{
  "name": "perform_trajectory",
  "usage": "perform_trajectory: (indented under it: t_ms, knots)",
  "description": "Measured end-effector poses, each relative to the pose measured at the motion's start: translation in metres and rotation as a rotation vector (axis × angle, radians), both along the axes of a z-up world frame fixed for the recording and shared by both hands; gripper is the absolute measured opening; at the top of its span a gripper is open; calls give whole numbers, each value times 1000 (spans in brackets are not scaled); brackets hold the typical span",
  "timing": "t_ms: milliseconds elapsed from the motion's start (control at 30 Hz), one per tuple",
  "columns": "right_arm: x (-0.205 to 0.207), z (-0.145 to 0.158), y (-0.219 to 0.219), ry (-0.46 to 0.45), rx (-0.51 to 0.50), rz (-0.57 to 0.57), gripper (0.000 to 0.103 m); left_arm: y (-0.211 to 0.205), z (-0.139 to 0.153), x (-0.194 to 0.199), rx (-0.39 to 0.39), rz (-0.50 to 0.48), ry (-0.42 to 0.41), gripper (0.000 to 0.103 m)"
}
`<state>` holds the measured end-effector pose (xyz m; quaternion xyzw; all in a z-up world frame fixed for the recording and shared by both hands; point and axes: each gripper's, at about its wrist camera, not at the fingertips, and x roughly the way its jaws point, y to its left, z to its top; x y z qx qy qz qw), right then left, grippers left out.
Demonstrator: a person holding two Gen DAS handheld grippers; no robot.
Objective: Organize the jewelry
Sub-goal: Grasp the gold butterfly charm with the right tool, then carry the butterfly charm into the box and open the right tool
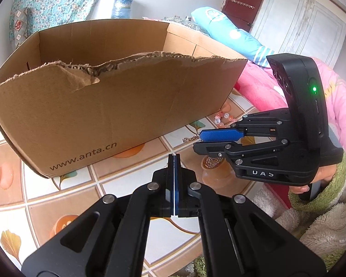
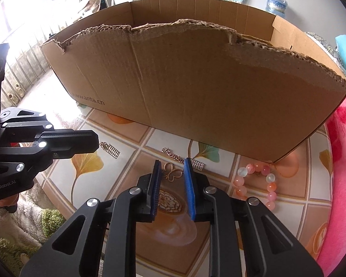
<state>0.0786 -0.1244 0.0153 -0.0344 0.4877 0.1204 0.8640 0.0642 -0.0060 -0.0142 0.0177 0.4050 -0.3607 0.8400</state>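
Gold butterfly pendant [image 2: 172, 173] btwn open right tool [image 2: 173, 168] tips, untouched.

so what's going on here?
A person holds a gripper in each hand over a patterned tablecloth, sorting jewelry in front of a torn cardboard box. The right gripper is open, its pads either side of a gold butterfly pendant, not pressing it. The left gripper is shut and empty. A pink bead bracelet, a chain and two small metal charms lie loose.
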Motion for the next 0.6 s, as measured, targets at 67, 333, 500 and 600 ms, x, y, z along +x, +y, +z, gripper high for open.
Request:
perform_trajectory:
  t_ms: [67,333,500,600]
  knots:
    - [0,1,-4,5,10,-4,20,1,0,0,0,-3,-1,0]
    - [-5,15,-20,3,59,-13,20,5,9,-2,-20,-32,-2,0]
    - [-19,49,-31,-51,140,13,20,12,37,-7,-92,-76,-4,0]
    - [-26,82,-33,-115,202,28,20,20,64,-8,-177,-104,-10,0]
